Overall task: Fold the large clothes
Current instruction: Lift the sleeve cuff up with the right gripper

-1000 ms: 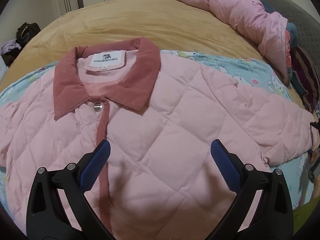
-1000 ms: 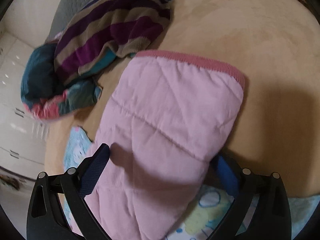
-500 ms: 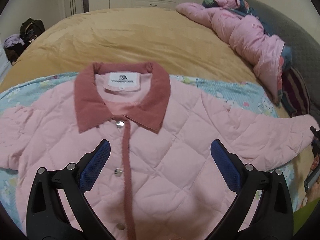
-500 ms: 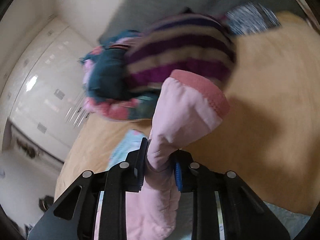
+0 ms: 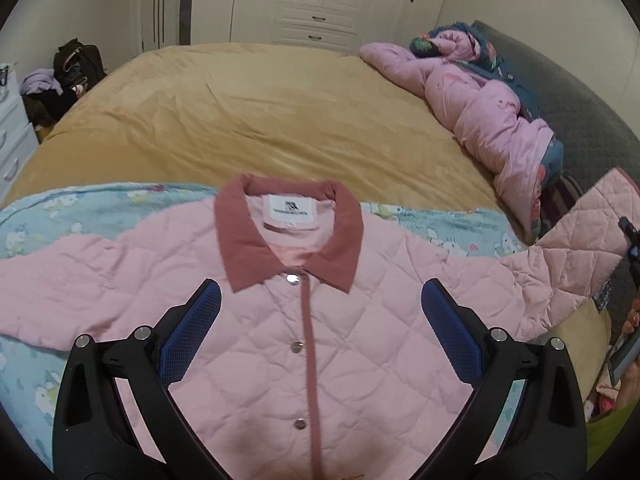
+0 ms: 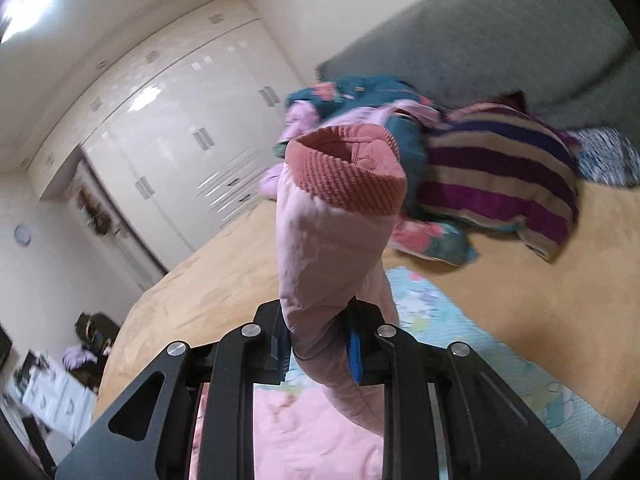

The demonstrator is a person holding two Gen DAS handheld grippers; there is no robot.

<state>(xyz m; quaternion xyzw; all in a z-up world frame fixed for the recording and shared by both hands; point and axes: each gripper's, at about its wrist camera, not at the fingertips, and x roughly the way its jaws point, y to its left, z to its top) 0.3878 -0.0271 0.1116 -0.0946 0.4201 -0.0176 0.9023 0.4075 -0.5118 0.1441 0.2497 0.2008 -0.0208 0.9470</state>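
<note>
A pink quilted jacket (image 5: pixel 320 320) with a dusty-red collar (image 5: pixel 288 236) lies face up and buttoned on a light blue printed sheet (image 5: pixel 72 208). My left gripper (image 5: pixel 320 328) hovers open above its chest, jaws wide apart. My right gripper (image 6: pixel 320 344) is shut on the jacket's right sleeve (image 6: pixel 332 248), holding it upright, the ribbed red cuff (image 6: pixel 348 172) on top. In the left wrist view that sleeve (image 5: pixel 580 248) rises at the right edge.
The bed has a tan cover (image 5: pixel 260 120). A pink coat (image 5: pixel 480 100) and a striped purple garment (image 6: pixel 500 176) lie by the grey headboard (image 5: pixel 580 104). White wardrobes (image 5: pixel 320 0) stand behind; a dark bag (image 5: pixel 76 60) sits at far left.
My right gripper closed on the sleeve and lifted it off the bed. My left gripper drew back and up, so more of the jacket and the room shows.
</note>
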